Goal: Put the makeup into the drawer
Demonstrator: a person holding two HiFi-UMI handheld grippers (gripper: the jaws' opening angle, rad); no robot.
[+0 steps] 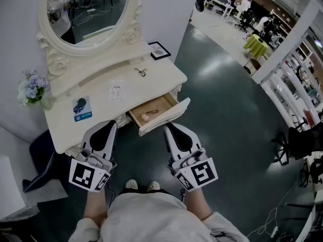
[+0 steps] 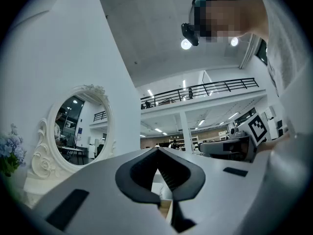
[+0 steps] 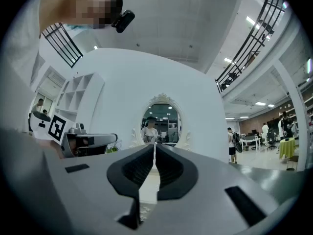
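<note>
A white dressing table has its drawer pulled open; a slim gold item and a small pale item lie inside. On the tabletop sit a clear packet, a blue-and-white packet and a small dark item. My left gripper hovers shut and empty at the table's front edge, left of the drawer. My right gripper is shut and empty just in front of the drawer's front panel. Both point up at the mirror in their own views, left gripper and right gripper.
An oval mirror rises at the table's back. Flowers stand at the left end, a black-framed card at the back right corner. A dark stool is at the left. The person's shoes stand on open grey floor.
</note>
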